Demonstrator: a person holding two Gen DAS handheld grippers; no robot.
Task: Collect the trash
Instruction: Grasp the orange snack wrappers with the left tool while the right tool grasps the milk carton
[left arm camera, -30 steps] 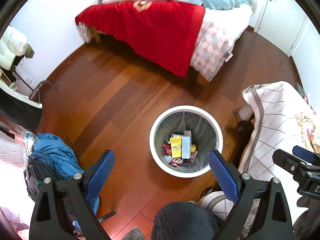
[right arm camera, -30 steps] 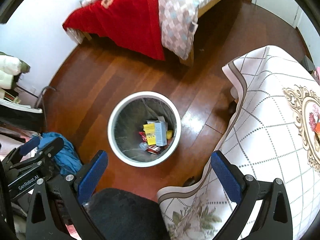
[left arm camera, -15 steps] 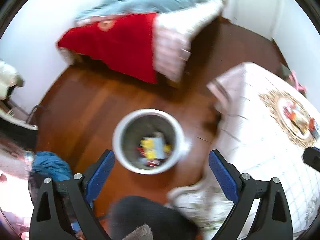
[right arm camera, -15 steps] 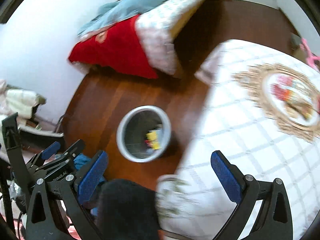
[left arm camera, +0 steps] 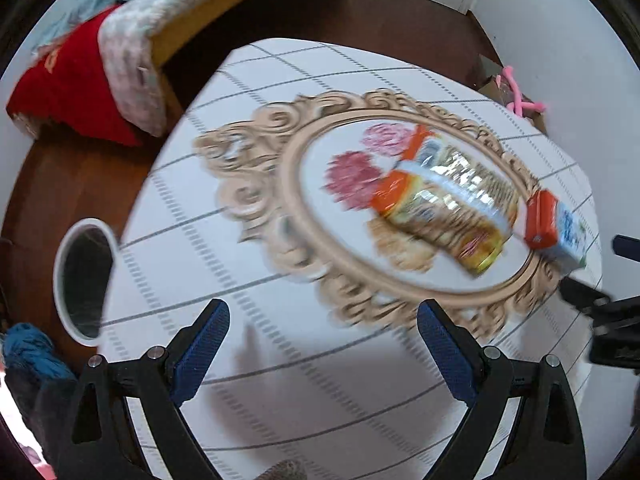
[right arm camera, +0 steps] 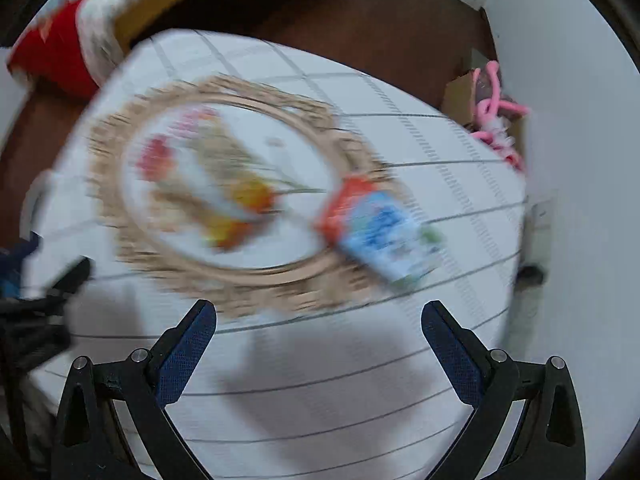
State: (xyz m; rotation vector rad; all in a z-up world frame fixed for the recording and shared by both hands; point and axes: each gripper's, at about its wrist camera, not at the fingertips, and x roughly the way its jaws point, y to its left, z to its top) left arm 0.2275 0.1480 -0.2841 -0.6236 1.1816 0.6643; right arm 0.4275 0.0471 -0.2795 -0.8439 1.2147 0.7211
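Right now both claws hover above a table draped in a white grid-lined cloth, each with its jaws spread wide and nothing between the blue pads. Ahead of the left gripper, inside the tan scrolled ring printed at the middle of the cloth, lies a crinkled orange and silver snack wrapper, partly over two printed pink flowers. Just beyond it, on the ring's right side toward the table's right edge, a small red and blue carton lies on its side, close to the wrapper; blur hides whether they touch. The right gripper looks at the same carton from nearer, almost straight ahead of its fingers, with the wrapper smeared by motion to the left. Off the table's left edge, down on the dark wooden floor, stands a round white-rimmed bin, half hidden by the cloth. Beyond the far edge is a bed with a red blanket; by the far right corner sits a cardboard box with something pink
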